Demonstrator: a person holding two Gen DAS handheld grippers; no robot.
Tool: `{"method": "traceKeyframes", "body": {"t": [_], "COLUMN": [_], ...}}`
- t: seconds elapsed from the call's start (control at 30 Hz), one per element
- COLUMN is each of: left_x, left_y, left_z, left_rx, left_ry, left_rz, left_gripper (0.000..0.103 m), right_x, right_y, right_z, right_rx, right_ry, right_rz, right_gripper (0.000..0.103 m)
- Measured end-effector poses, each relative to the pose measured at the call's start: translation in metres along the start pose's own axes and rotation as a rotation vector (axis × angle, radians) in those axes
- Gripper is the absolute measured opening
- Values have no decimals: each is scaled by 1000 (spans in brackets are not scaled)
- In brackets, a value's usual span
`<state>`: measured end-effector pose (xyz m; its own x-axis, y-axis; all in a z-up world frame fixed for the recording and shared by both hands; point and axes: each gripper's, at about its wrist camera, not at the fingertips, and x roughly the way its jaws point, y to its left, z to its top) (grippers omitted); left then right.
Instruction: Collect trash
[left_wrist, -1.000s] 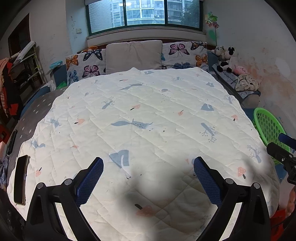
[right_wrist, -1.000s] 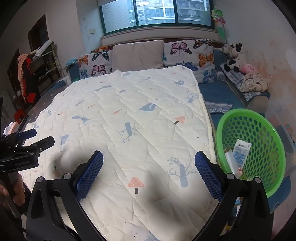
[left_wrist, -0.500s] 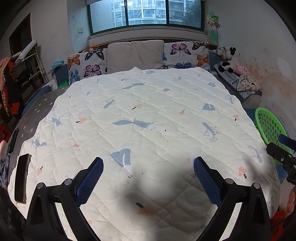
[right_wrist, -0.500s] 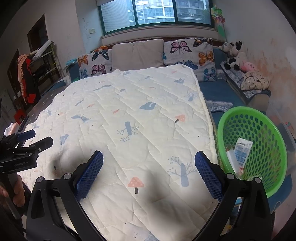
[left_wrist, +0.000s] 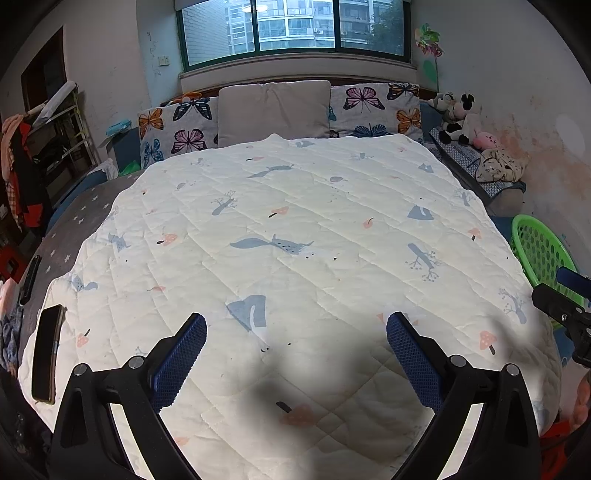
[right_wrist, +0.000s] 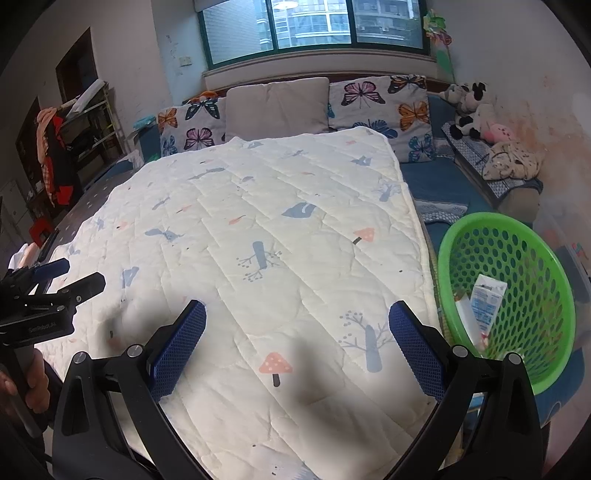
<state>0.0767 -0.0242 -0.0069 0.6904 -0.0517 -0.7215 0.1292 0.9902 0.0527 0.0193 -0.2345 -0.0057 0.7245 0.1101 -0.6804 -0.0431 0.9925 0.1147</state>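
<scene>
trash that i can see is already in the green basket (right_wrist: 508, 295), which stands on the floor just off the right edge of the bed: a white and blue carton (right_wrist: 485, 304) leaning against its inner wall, with some smaller scraps i can't make out below it. the quilt (left_wrist: 295, 240) looks bare of litter; only a dark phone (left_wrist: 46, 356) lies at its near left edge, and that reads as no trash. i judge the collecting nearly done, so this is a look-over. next calls for scanning the bed's edges and floor before reaching for anything.

my left gripper (left_wrist: 295, 354) hangs over the near quilt, fingers spread wide and empty; my right gripper (right_wrist: 297, 338) is the same, nearer the basket.

against a second ago both views sit a little higher and further back, and nothing on the bed has shifted.
</scene>
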Motion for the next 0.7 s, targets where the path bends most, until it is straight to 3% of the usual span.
{"method": "traceKeyframes", "body": {"t": [0.7], "left_x": [-1], "left_y": [-9], "left_z": [1], "left_rx": [17], "left_ry": [-8], "left_rz": [0], "left_gripper": [95], "right_x": [5], "right_y": [0], "right_z": [-5], "right_rx": [12], "right_ry": [18], "right_rz": [6], "right_gripper": [98]}}
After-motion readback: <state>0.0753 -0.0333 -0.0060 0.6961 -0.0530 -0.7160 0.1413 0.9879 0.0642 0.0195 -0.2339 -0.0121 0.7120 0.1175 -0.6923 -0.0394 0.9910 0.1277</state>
